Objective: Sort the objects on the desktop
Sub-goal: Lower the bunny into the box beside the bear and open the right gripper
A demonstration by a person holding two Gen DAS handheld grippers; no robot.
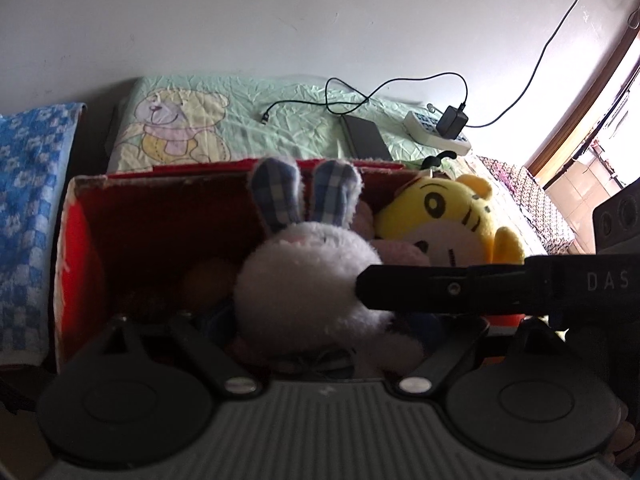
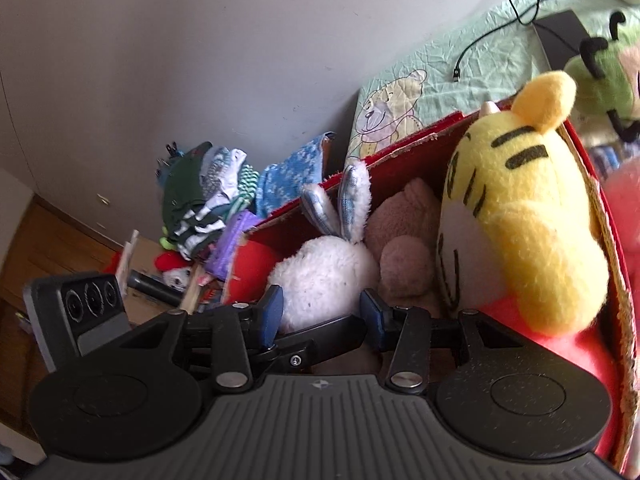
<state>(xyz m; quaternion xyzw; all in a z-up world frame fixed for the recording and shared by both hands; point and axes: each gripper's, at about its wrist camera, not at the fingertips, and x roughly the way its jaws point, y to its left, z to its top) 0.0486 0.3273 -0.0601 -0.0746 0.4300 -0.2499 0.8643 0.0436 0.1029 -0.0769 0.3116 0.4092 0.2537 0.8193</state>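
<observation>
Closest to the right wrist camera, the right hand-held gripper (image 2: 322,312) has its two blue-padded fingers (image 2: 272,308) spread apart on either side of the white rabbit toy (image 2: 324,276); whether the pads touch its fur is hard to tell. In the left wrist view the left hand-held gripper (image 1: 296,332) sits low at the near rim of the red box (image 1: 76,240), and its fingertips are hidden behind the rabbit toy (image 1: 304,280), so I cannot tell whether they are apart or together. The right gripper's black finger crosses that view from the right and ends against the rabbit's head.

The red cardboard box holds the soft toys. The rabbit, with checked blue ears standing upright, lies near the middle. Just beside it is a pink plush toy (image 2: 404,240), mostly covered and hard to identify. A yellow tiger toy (image 2: 520,216) with black stripes fills the right end, leaning against the box wall. Something dark and brownish lies in the shadowed left part of the box, too dim to make out.

Behind the box a green bear-print cloth (image 1: 240,120) carries a black cable (image 1: 360,96), a dark flat book-like item (image 1: 366,138) and a power strip (image 1: 436,132) with a black plug. A green plush toy (image 2: 600,80) is cut off at the right view's edge. Folded clothes (image 2: 208,196) pile up to the left of the box.
</observation>
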